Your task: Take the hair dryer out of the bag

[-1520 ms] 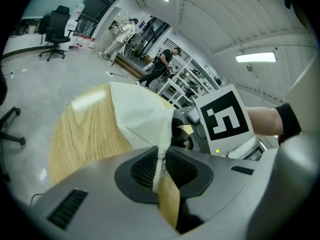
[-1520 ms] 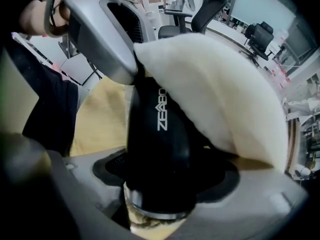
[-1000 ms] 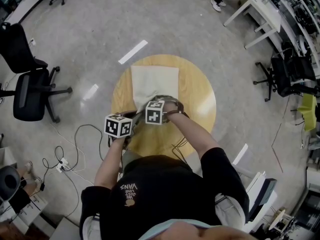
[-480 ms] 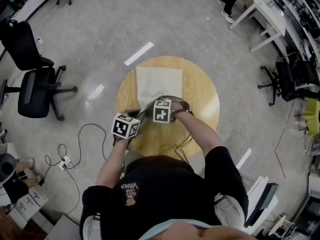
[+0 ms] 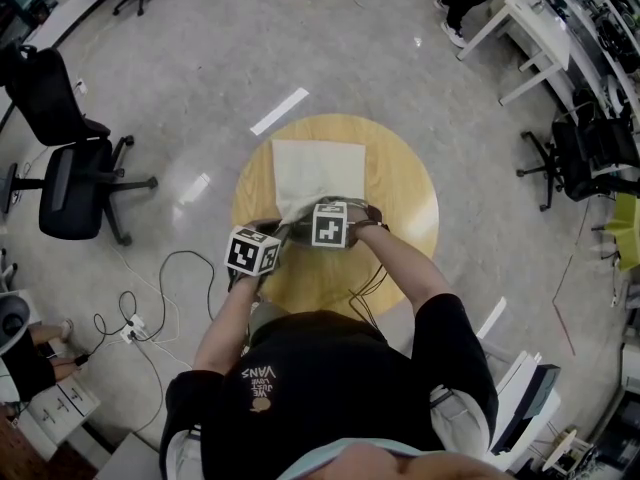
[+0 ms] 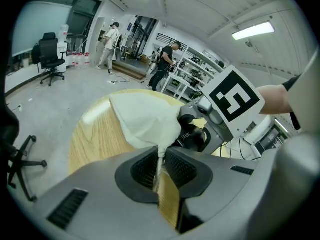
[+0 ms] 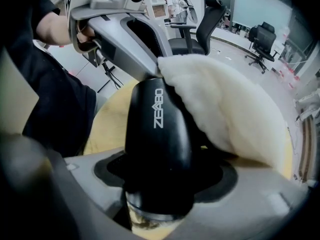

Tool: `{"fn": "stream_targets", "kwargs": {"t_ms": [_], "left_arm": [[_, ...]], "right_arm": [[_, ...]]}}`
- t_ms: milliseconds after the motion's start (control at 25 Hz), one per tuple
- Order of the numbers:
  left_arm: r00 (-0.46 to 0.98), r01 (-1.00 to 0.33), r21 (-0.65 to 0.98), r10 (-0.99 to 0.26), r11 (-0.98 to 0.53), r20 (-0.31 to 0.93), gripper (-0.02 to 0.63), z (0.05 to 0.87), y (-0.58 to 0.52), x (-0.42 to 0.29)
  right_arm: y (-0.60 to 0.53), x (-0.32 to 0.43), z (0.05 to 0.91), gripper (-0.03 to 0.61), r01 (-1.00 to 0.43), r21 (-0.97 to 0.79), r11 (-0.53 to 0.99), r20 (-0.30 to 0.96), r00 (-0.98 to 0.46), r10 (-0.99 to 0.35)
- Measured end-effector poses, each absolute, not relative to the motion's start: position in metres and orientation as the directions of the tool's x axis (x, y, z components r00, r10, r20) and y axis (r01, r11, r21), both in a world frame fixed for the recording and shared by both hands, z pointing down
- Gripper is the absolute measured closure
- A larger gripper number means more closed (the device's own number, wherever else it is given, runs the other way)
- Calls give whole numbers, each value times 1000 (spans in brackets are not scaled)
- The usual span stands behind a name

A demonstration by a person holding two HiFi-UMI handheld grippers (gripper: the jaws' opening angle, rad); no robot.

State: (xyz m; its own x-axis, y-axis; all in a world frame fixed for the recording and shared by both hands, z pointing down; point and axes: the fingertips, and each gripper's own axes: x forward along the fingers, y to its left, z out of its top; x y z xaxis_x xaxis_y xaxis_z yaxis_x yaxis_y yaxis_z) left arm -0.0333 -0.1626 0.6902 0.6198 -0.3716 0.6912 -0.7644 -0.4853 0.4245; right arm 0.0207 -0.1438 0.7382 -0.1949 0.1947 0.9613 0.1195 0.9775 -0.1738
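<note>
Left gripper point(image 6: 159, 166) clamped on bag point(image 6: 145, 121) mouth edge, right gripper point(image 7: 157, 184) jaws just closing on hair dryer point(image 7: 157, 134) barrel mid-frame, nose in bag: anchor bag, pull straight back toward lower frame.

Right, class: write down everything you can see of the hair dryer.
The hair dryer is glossy black plastic with white ZEABO lettering along its rounded body. Its far end sits inside the mouth of the cream cloth bag; the near end sticks out. The right gripper, whose jaws have just been closing, clasps the exposed body on both sides. The left gripper pinches the bag's edge beside it.
</note>
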Motion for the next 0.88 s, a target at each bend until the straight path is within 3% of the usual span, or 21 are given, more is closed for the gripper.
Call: {"fn": "stream_targets", "kwargs": {"t_ms": [880], "left_arm": [[660, -724, 469, -309, -506, 685, 561, 693, -164, -35]], "right_arm": [[-88, 12, 709, 227, 37, -256, 966, 922, -292, 256]]}}
